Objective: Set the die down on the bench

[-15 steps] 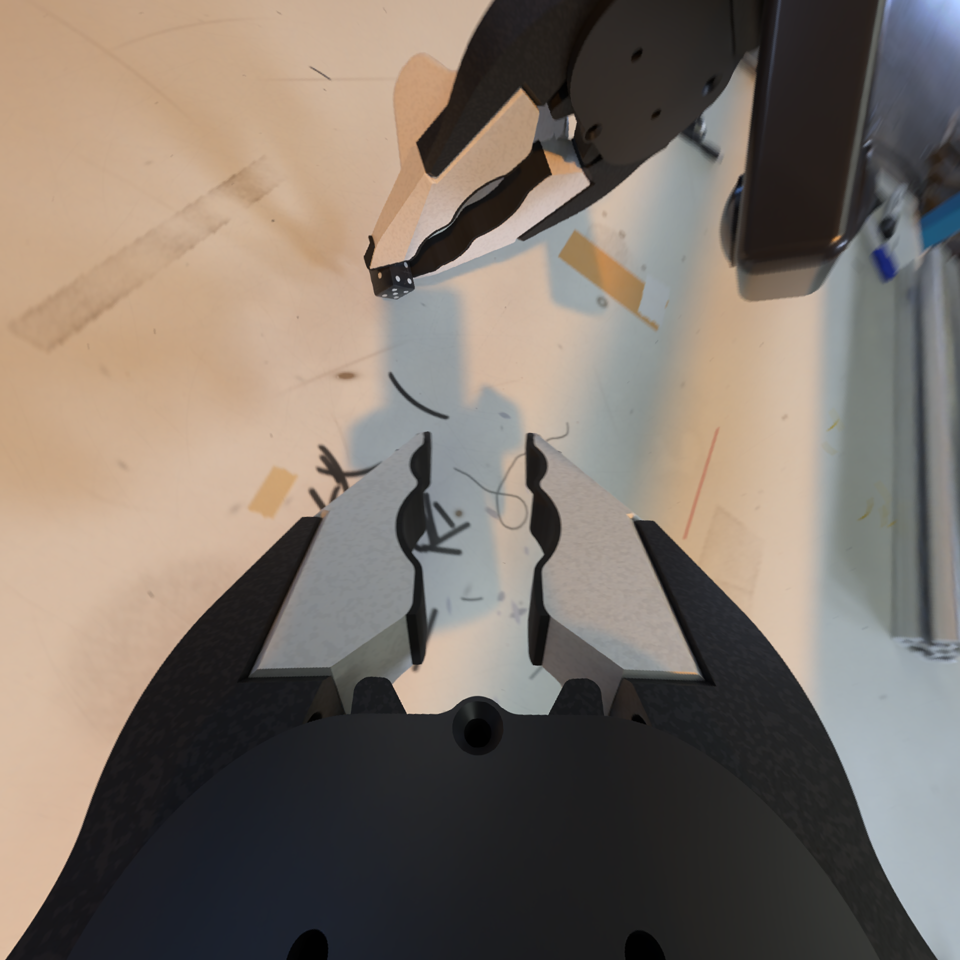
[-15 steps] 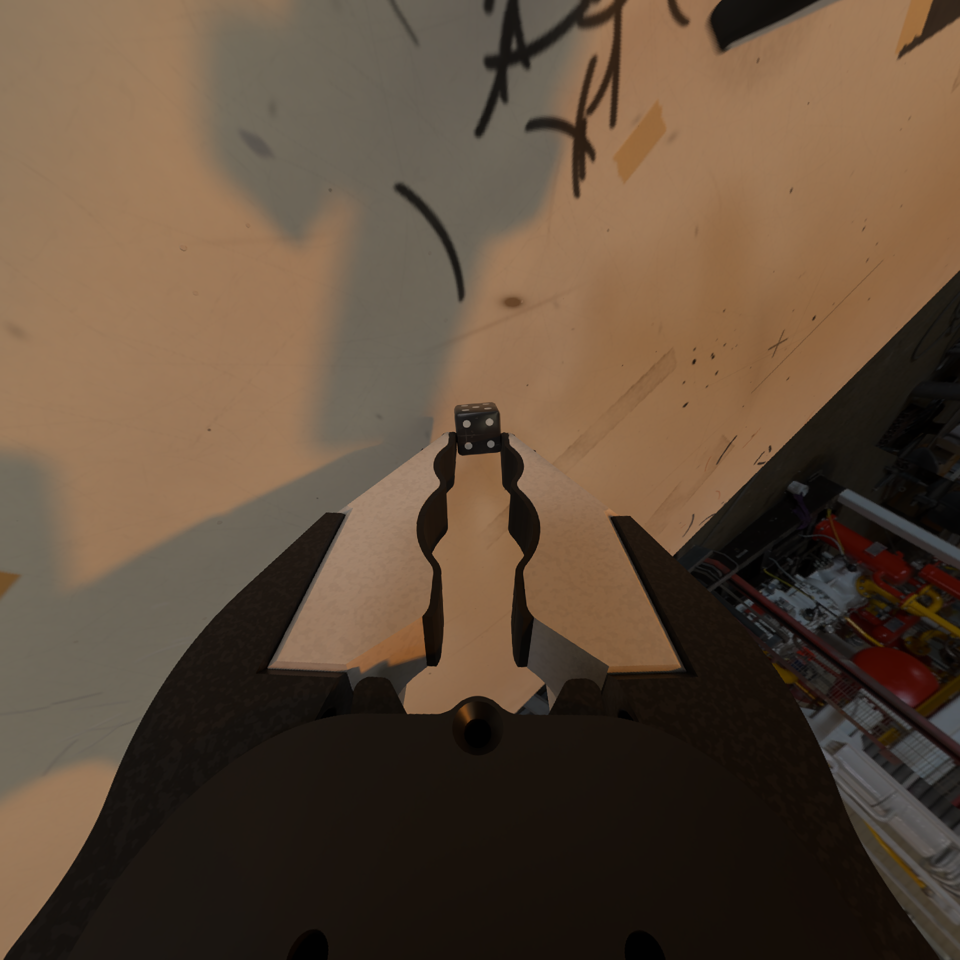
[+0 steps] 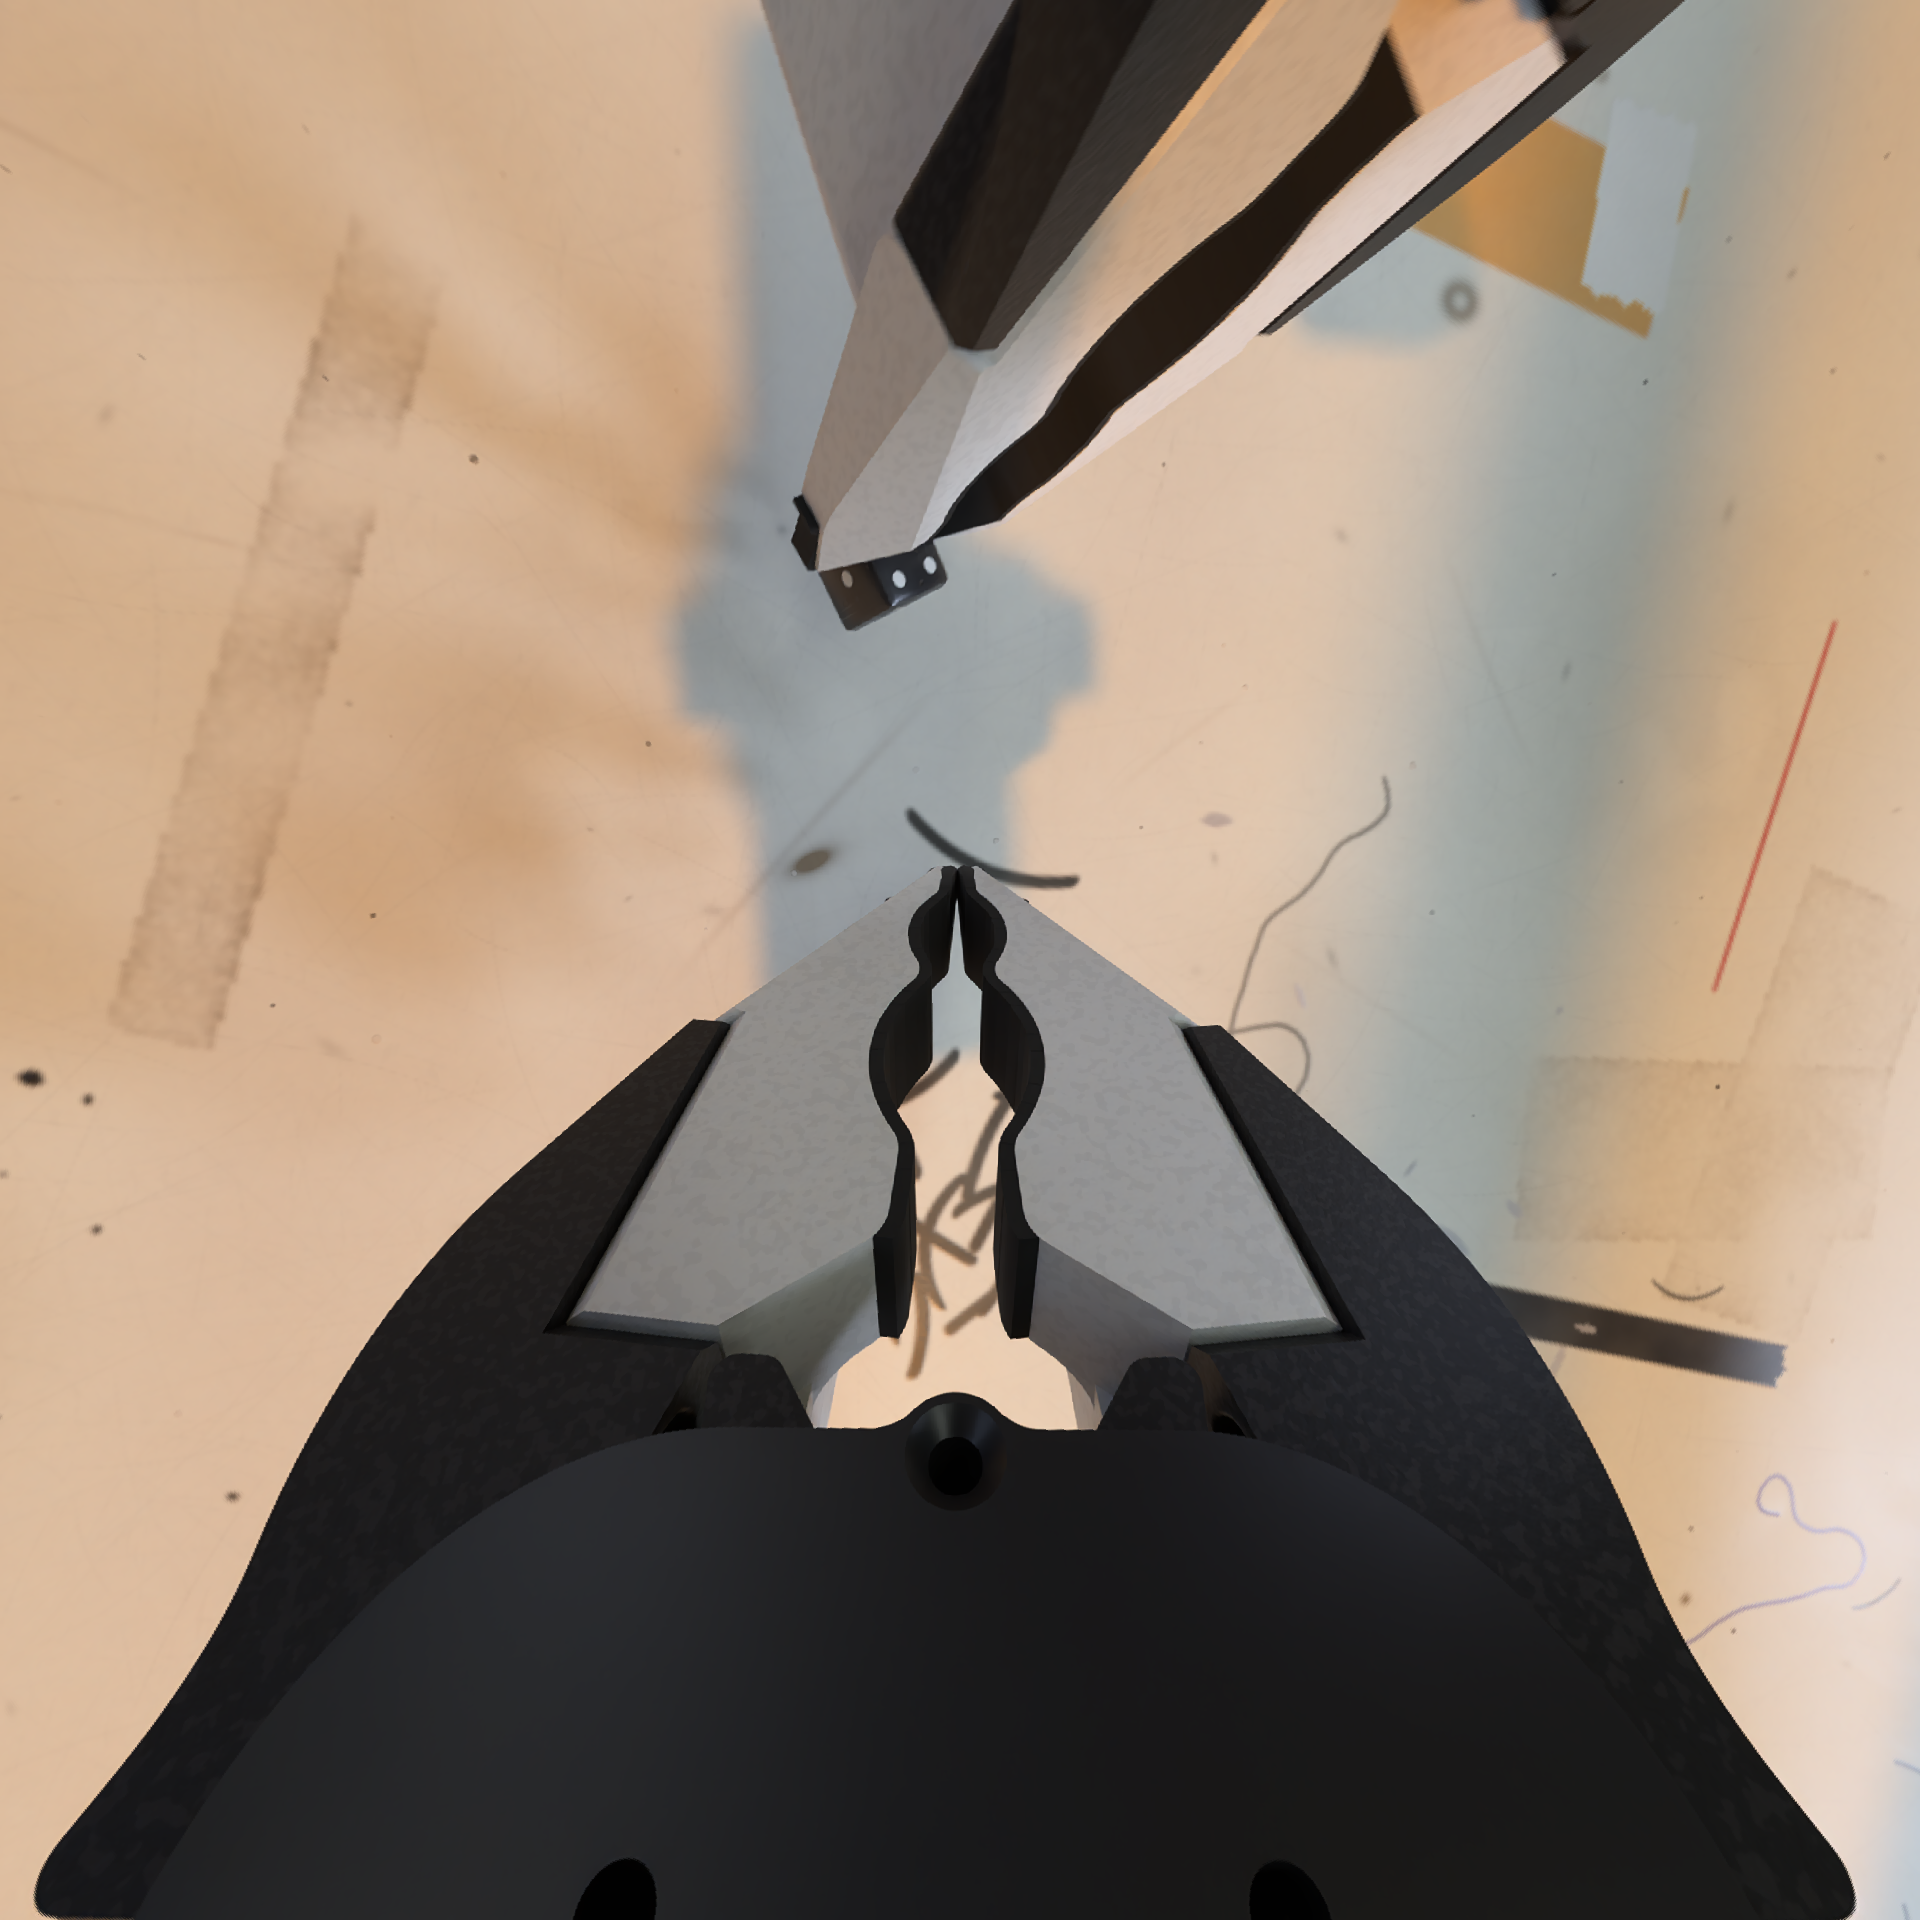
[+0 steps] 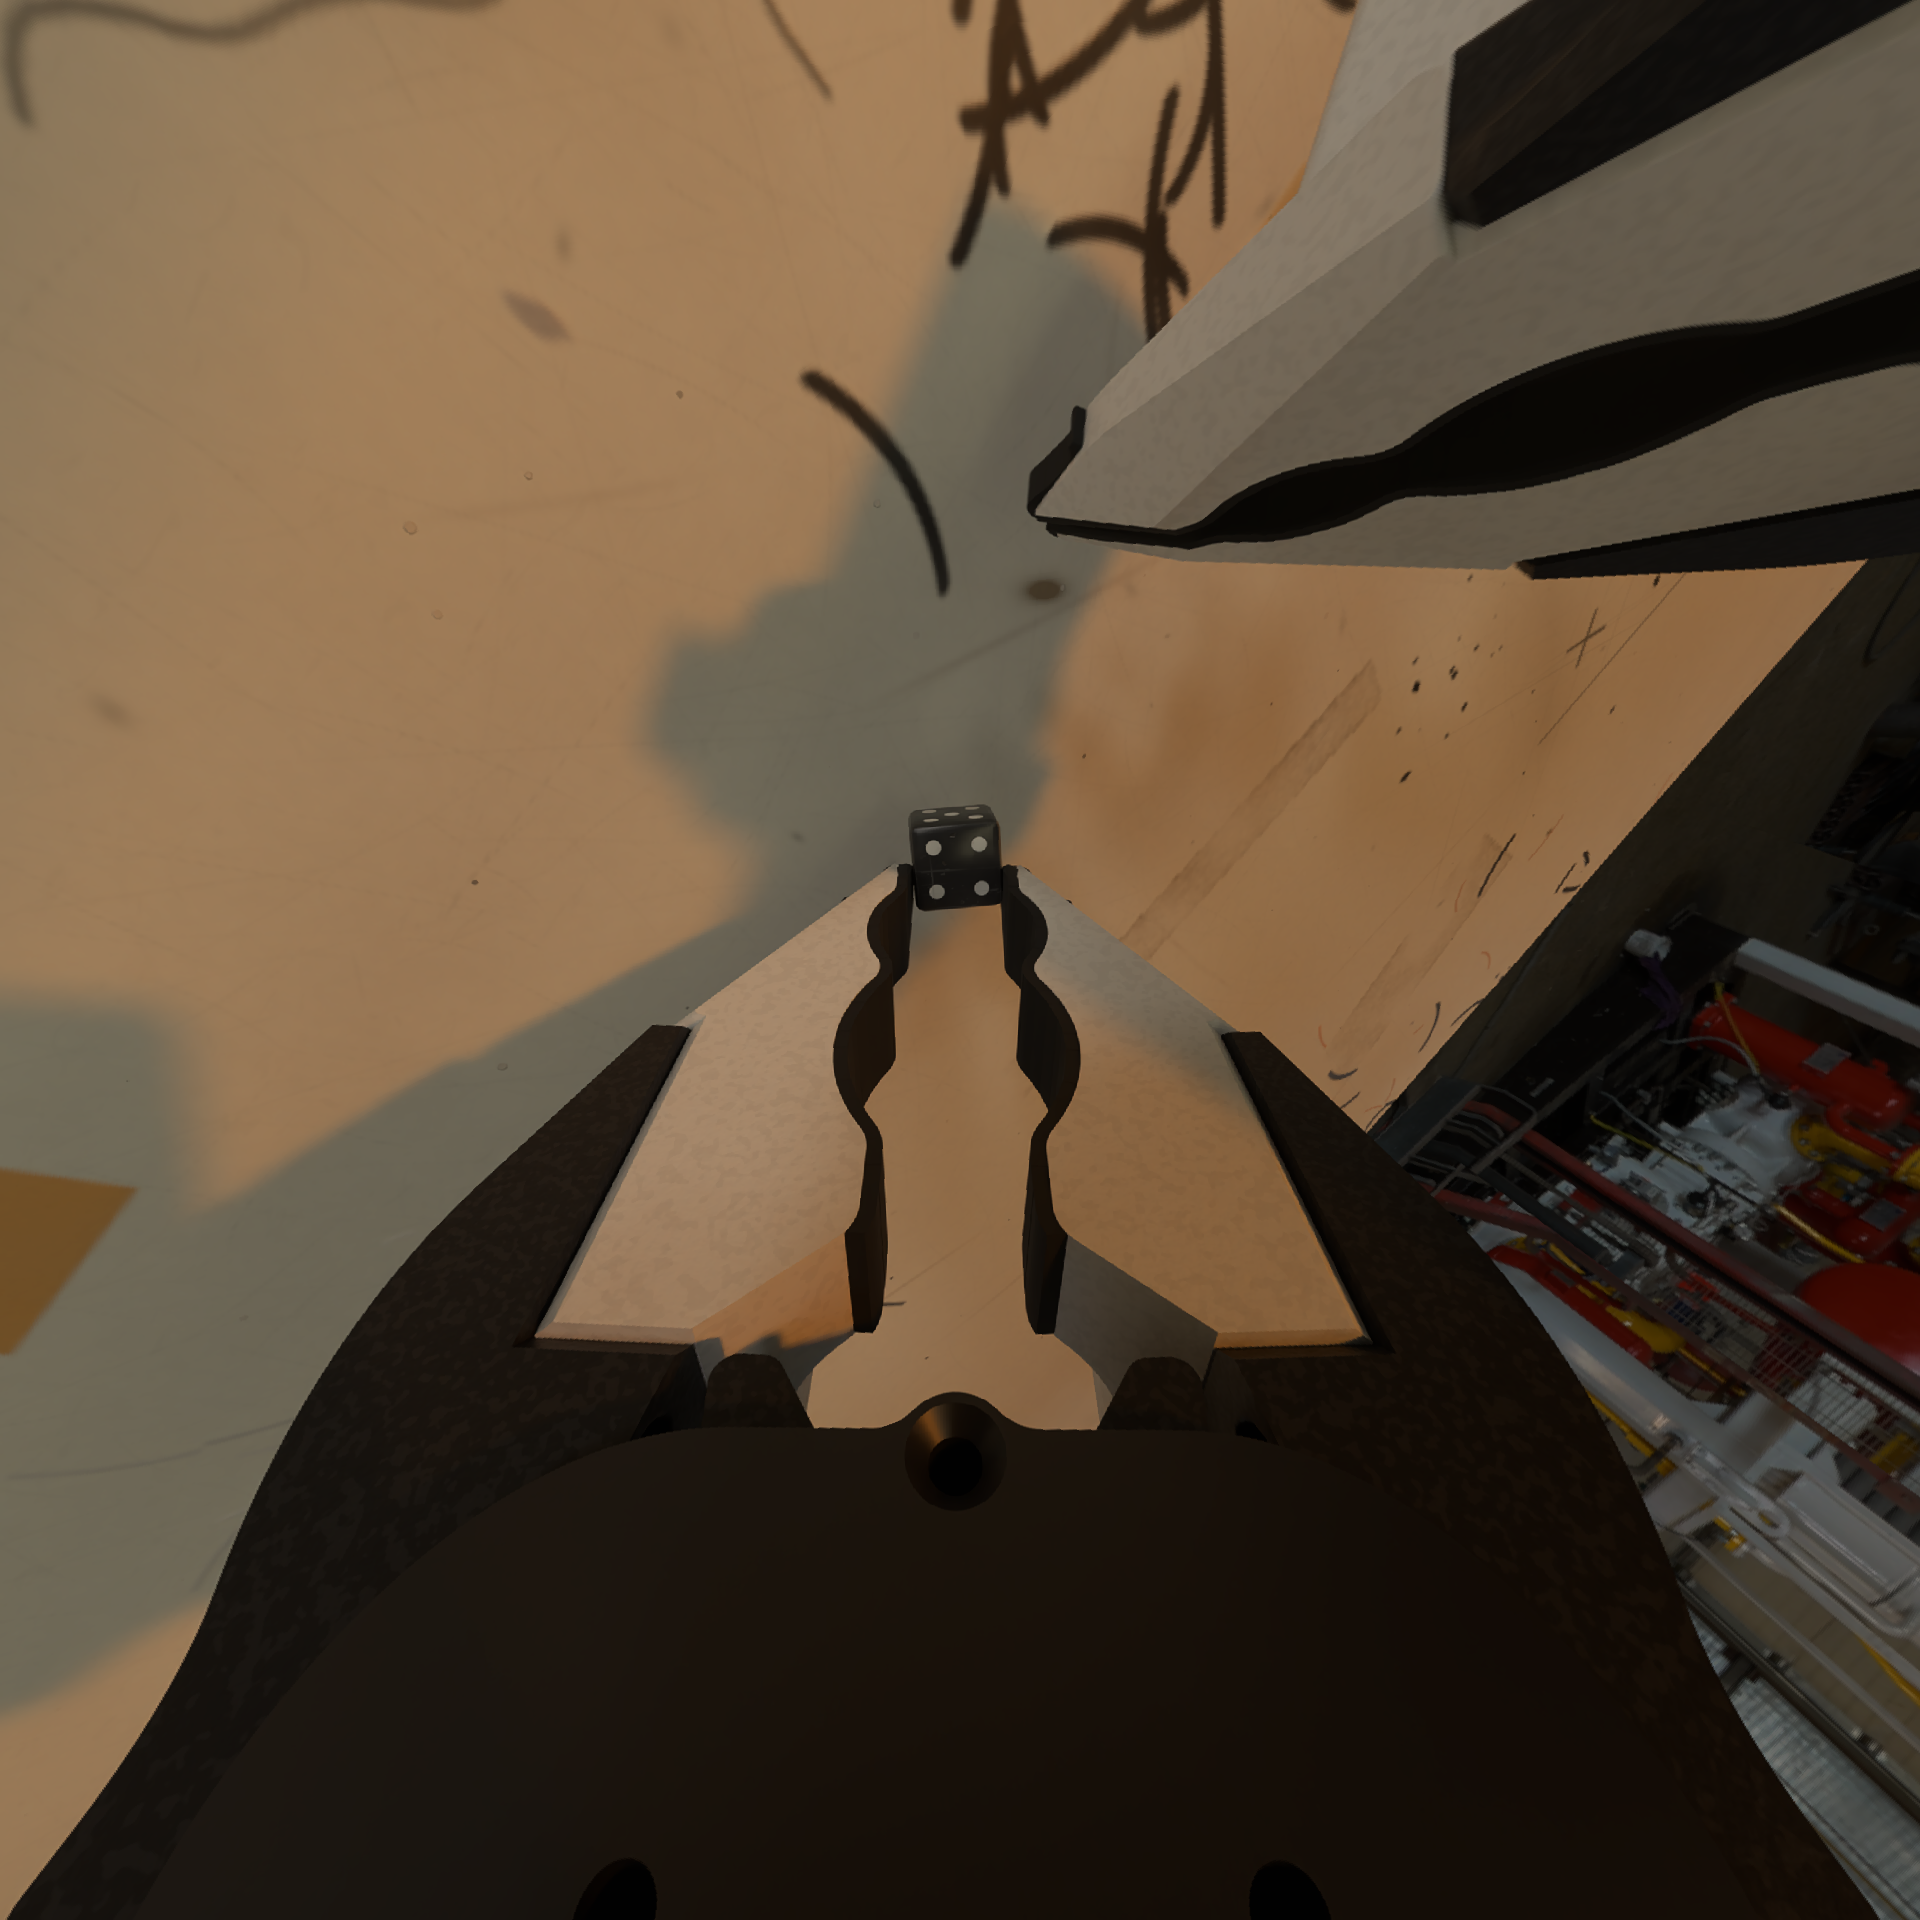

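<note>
Right wrist view: right gripper [image 4: 956, 883] jaws clamped on black die [image 4: 954, 858] at frame centre, only their tips gripping, likely for clean release onto worktop [image 4: 312, 623]. Left gripper [image 3: 956, 878] jaws together, empty.

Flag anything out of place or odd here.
Only the die: the right gripper pinches it by the very tips, most of it sticking out beyond them. The bench just shows scuffs and scribbles.
</note>
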